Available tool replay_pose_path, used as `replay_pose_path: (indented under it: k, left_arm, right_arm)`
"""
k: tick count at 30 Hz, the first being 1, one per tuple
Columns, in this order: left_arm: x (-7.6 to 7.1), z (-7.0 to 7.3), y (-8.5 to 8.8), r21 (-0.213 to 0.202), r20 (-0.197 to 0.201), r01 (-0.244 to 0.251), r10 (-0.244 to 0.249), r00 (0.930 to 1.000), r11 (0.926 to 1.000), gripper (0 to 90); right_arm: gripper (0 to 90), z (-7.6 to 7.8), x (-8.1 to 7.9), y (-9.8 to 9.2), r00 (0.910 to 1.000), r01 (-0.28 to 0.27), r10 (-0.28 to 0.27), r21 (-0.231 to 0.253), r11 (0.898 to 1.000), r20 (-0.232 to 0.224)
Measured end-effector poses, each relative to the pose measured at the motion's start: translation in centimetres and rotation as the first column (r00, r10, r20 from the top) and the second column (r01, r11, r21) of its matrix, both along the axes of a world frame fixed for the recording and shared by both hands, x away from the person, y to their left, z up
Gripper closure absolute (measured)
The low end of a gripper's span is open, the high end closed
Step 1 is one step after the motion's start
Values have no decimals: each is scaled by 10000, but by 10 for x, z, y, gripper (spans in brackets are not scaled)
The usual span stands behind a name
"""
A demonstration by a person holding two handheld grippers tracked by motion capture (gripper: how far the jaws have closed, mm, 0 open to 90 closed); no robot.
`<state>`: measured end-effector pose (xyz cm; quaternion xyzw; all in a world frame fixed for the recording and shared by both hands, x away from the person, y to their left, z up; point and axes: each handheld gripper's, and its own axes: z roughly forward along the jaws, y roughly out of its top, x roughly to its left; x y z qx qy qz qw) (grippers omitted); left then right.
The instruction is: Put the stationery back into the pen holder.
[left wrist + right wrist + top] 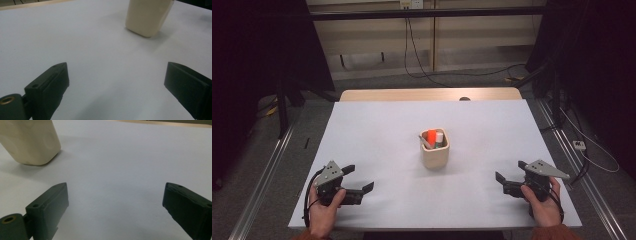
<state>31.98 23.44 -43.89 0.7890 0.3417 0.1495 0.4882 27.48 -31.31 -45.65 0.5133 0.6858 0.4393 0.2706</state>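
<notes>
The left hand-held gripper [361,178] and right hand-held gripper [508,171] rest spread wide on the table [377,125]. The cream cup [434,152] stands between them, well apart from both.

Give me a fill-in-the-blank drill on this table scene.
1. The cup stands between the two ____.
2. The left gripper has its jaws ____.
3. The tallest thing in the cup has an ____ top.
4. The right gripper holds ____.

Missing words: grippers; open; orange; nothing
</notes>
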Motion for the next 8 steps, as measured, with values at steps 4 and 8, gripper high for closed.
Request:
replay_pose_path:
  k: [4,8]
  left_arm:
    - [1,0,1,-82,-23,-107,107,9999,9999,56]
    - [2,0,1,-61,-83,-229,229,9997,9997,56]
  right_arm:
    - [70,-1,1,0,10000,71,-71,-55,10000,15]
    - [72,-1,2,0,10000,59,-59,-117,9999,24]
